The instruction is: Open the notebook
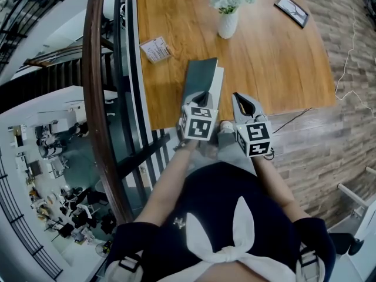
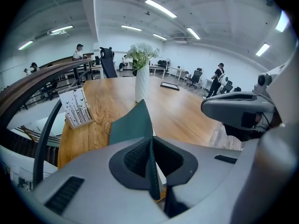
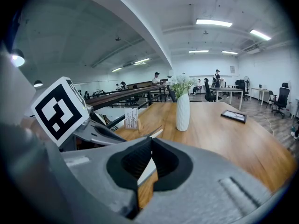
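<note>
over table, left fingers pinching notebook cover

vase beyond notebook, railing left

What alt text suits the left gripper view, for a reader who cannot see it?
The left tongs pinch the dark green notebook cover, raised above a wooden table. Behind stand a white vase of flowers and a card stand.
</note>
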{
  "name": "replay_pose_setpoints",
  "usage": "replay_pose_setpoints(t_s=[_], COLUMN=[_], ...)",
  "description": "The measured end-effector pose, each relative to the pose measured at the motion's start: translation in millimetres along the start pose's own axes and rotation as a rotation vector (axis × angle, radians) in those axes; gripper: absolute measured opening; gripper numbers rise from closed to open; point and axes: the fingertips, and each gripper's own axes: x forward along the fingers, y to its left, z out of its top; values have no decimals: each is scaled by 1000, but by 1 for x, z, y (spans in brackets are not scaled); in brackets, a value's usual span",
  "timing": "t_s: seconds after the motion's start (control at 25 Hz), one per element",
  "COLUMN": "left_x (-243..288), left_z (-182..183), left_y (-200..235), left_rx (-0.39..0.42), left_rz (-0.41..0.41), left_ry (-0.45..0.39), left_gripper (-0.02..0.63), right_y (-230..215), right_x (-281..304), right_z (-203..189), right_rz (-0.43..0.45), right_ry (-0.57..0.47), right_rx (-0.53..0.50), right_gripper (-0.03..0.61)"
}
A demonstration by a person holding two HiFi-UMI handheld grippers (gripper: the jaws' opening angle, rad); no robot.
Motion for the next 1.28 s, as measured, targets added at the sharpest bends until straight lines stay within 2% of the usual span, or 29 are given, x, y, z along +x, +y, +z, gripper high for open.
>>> replay_pose_setpoints(t_s=[0.24,0.8,1.28], left_x=[-6,-30,-39], left_z=[-3,9,11], left_y=[7,27,53], left_rx=[-32,-43,-52], left_rz=[1,29,83], left_ry=[-4,-42,-78], left_gripper=[35,34,32], right_y=[4,16,21], right_x=[-1,2,6], right_z=[1,7,11], right_rz=[-1,14,19], right_ry=[-5,-27,-30], right_rx=[-4,-3,-9], right_gripper=[-2,-2,-2])
